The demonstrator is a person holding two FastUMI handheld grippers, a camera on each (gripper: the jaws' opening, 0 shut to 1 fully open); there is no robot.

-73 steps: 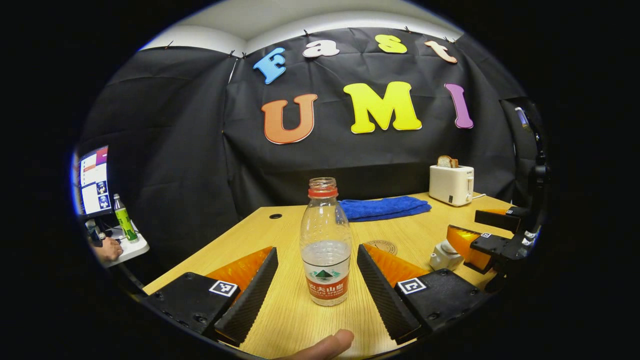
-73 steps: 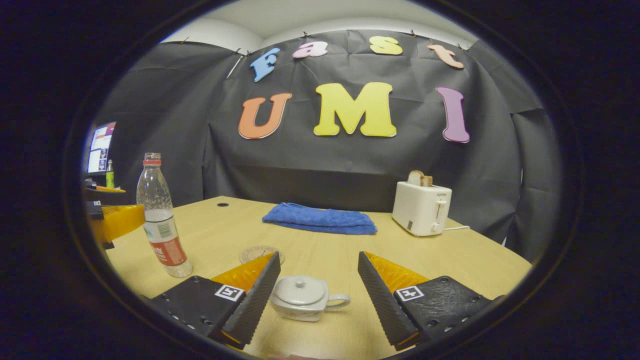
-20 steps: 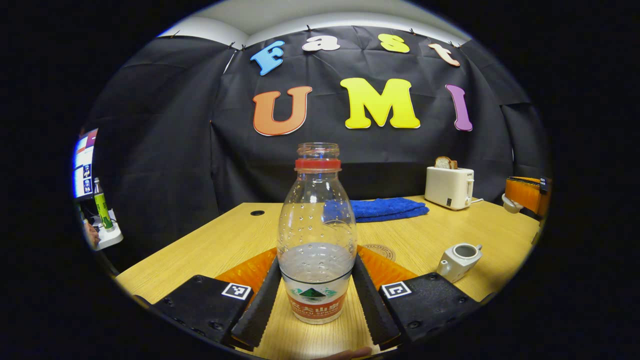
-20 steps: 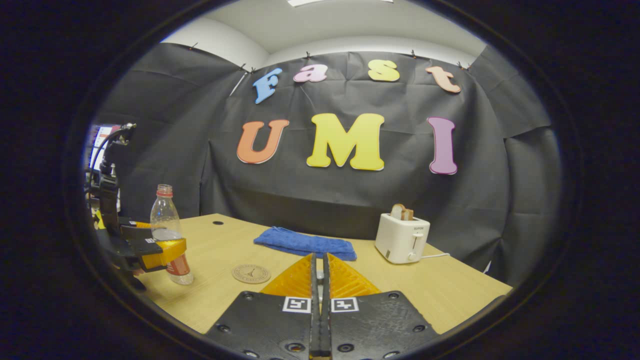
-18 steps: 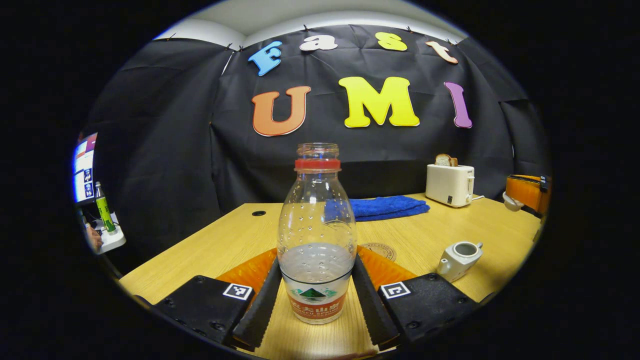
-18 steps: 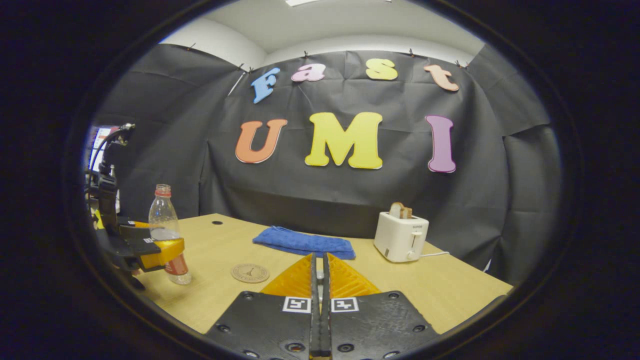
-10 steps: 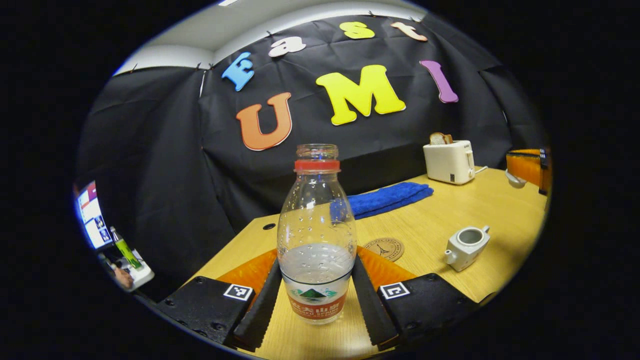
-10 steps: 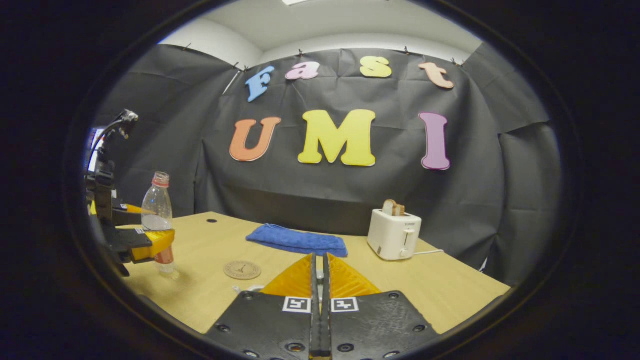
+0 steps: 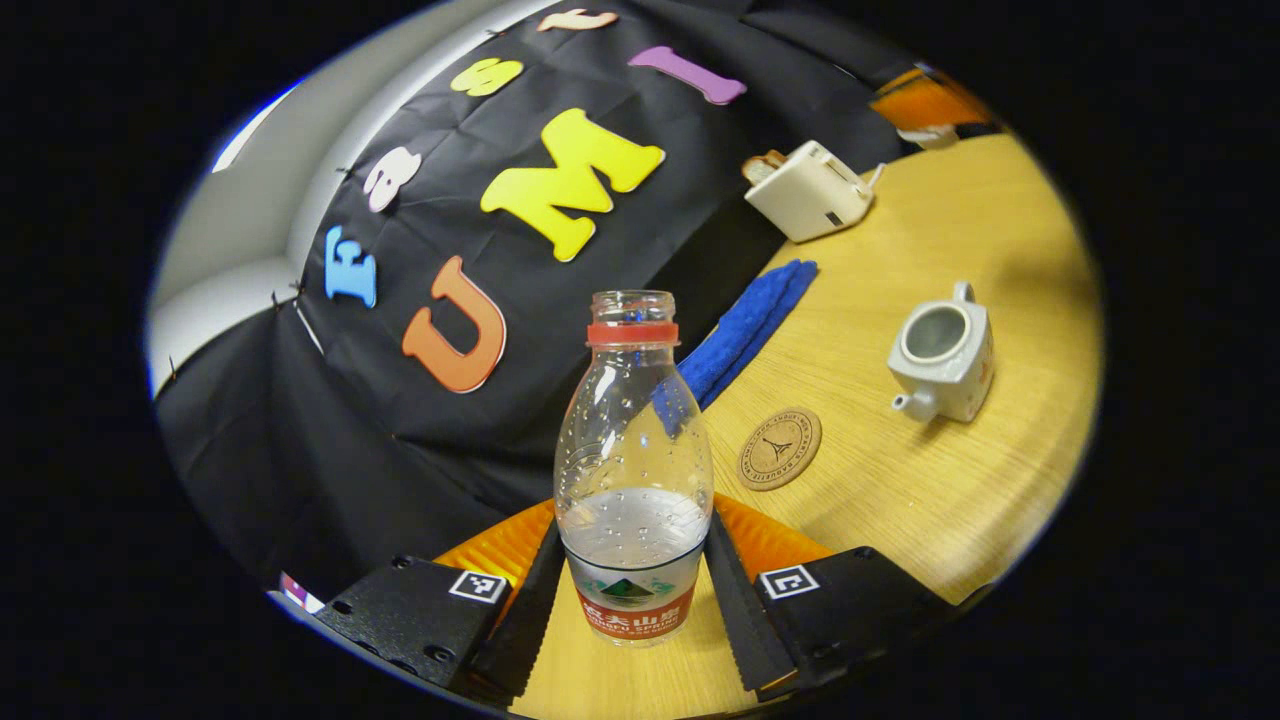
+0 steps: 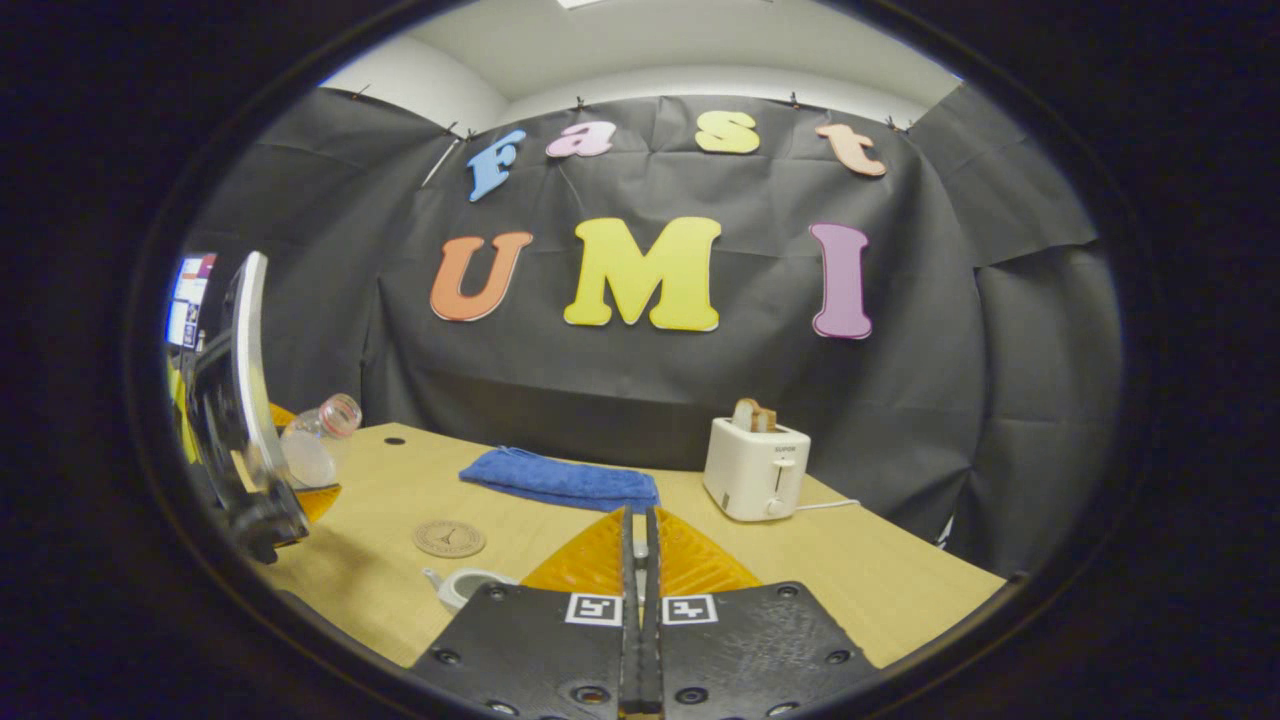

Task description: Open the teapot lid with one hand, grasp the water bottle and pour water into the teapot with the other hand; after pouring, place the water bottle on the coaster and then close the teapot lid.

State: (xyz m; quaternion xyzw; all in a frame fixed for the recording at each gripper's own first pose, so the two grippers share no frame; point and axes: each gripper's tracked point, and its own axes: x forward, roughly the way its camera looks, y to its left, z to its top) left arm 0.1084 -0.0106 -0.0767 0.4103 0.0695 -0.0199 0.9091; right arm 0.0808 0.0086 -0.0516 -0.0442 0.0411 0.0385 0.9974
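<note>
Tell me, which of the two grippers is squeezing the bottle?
The left gripper: its fingers press both sides of the water bottle. The right gripper is shut, with no bottle.

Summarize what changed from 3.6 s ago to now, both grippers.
The left gripper closed on the water bottle, lifted it and tipped it toward the teapot. The right gripper took off the teapot's lid and rose; its fingers are together now. The coaster, blue towel and toaster stayed put.

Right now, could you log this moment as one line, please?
left tool: shut on water bottle, tilted | teapot: lid off | coaster: bare
</note>
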